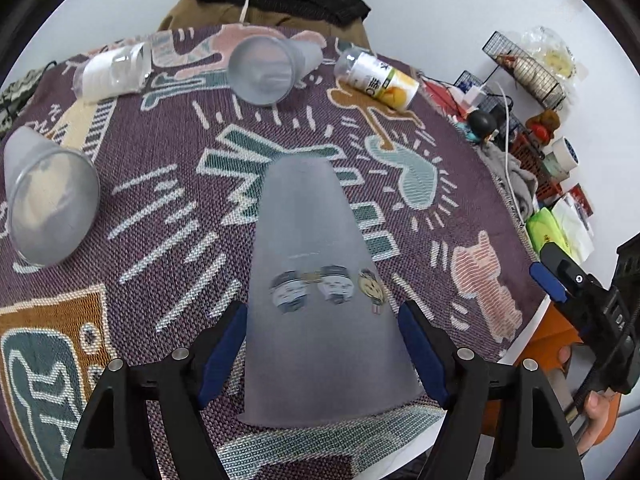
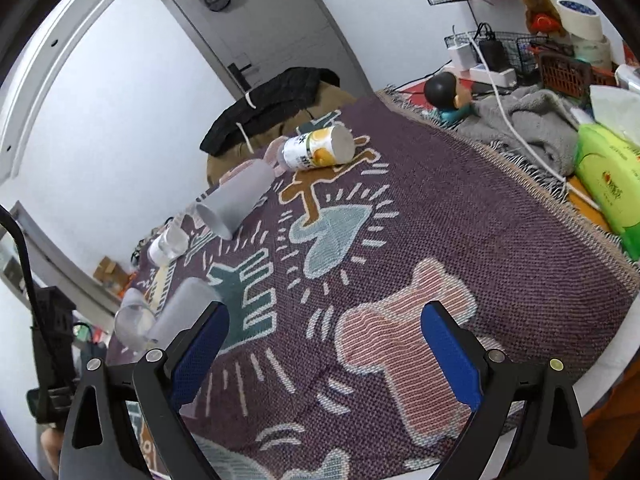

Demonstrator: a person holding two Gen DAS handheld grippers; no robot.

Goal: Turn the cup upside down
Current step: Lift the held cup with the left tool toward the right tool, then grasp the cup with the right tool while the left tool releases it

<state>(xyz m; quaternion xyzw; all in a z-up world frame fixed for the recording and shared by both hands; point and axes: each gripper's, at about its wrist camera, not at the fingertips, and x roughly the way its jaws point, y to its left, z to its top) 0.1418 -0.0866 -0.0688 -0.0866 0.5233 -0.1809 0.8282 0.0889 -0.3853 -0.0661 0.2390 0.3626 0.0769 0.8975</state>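
I see frosted cup [image 1: 320, 280] standing rim-down on patterned cloth [image 1: 168, 184], centred between my left gripper [image 1: 322, 344] jaws, spread, pads just clear of cup. Right gripper [image 2: 324, 360] jaws wide, holding nothing.

Frosted matt plastic cup [image 1: 320, 288], coarse woven cloth blanket [image 1: 168, 208], glossy-labelled clear plastic bottle [image 1: 380, 80]

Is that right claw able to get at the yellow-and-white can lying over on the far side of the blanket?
Probably yes. The right claw is open and empty, and only bare purple patterned blanket lies between it and the yellow-and-white can on its side. Nothing blocks the path, though it looks a long stretch.
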